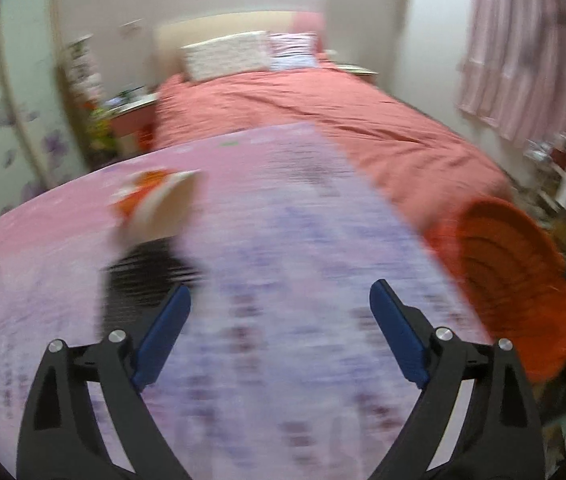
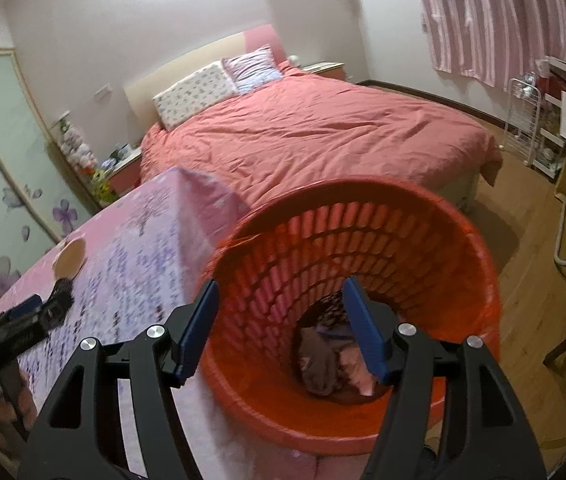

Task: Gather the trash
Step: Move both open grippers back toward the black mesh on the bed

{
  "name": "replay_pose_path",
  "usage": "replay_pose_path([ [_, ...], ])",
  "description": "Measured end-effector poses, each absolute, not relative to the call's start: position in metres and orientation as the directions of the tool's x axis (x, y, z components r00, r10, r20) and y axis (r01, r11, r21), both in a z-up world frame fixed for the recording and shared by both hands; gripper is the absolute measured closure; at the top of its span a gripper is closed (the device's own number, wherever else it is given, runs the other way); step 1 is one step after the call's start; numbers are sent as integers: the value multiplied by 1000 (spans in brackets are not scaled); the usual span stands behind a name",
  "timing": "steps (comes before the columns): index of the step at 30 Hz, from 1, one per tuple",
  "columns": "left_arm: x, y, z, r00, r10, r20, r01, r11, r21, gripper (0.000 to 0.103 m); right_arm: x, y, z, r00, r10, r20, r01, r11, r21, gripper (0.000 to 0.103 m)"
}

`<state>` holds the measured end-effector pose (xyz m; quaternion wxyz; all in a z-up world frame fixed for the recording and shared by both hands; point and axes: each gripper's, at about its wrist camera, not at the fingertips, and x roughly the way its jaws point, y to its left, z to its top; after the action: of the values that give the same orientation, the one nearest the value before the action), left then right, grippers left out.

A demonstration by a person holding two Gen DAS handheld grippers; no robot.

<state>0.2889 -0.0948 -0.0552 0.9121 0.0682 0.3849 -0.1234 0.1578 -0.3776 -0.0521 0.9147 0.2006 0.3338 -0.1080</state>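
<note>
Right gripper point(image 2: 281, 328), jaws apart and empty, hangs centre-frame over the red basket point(image 2: 479, 248) for dropping; left gripper point(image 1: 281, 334) gapes wide toward the cup point(image 1: 155, 204) at left.

- The round red slatted plastic basket point(image 2: 363, 248) is standing open-mouthed, with crumpled scraps lying at its bottom.
- The purple-flowered pink tablecloth point(image 1: 283, 240) is lying mostly bare.

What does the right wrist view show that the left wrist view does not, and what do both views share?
Only the right wrist view shows the basket's inside, with crumpled scraps at the bottom, and the left gripper beside a dark object. Only the left wrist view shows the orange-and-white wrapper, blurred. Both share the basket, the patterned tablecloth, the bed and the curtain.
</note>
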Motion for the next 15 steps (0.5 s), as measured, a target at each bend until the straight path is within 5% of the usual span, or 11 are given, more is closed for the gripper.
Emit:
replay_pose_path([
  [5,318,-29,-60,698,-65,-713,137,990,44,14,164,-353,-53,746,-22,-665,281,916,286,39],
  [15,370,-14,-96,594,-95,-798,138,990,-16,17,176,-314,-55,724,26,-690,219,939,265,39],
])
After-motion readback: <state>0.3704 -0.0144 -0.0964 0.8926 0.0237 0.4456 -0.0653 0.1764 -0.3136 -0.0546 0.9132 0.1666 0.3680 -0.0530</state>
